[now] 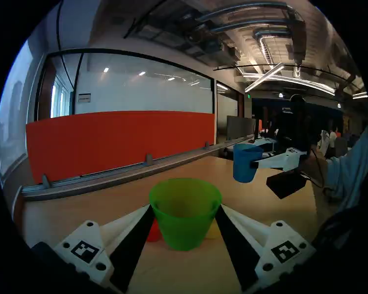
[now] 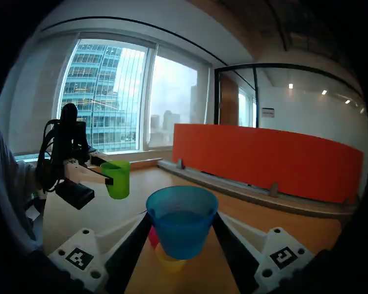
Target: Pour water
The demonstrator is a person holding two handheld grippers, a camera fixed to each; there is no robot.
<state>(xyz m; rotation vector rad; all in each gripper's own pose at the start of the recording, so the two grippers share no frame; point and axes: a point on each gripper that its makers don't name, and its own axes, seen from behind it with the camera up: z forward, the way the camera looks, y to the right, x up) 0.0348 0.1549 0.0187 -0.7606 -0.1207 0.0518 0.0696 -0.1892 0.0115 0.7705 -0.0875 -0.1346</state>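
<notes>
My left gripper (image 1: 185,215) is shut on a green cup (image 1: 185,211), held upright above the wooden table (image 1: 86,210); its inside looks empty. In the right gripper view the same green cup (image 2: 117,179) hangs at the left in that gripper (image 2: 110,180). My right gripper (image 2: 182,224) is shut on a blue cup (image 2: 182,220) that holds water and stands level. The blue cup (image 1: 244,162) is also seen in the left gripper view, at the right, held up in the air by the right gripper (image 1: 255,164). The two cups are apart.
A red cup (image 2: 153,236) and a yellow cup (image 2: 170,262) sit on the table (image 2: 302,228) below the blue cup, partly hidden. An orange partition (image 1: 120,139) with a metal rail runs along the table's far edge. A person's sleeve (image 1: 348,169) is at the right.
</notes>
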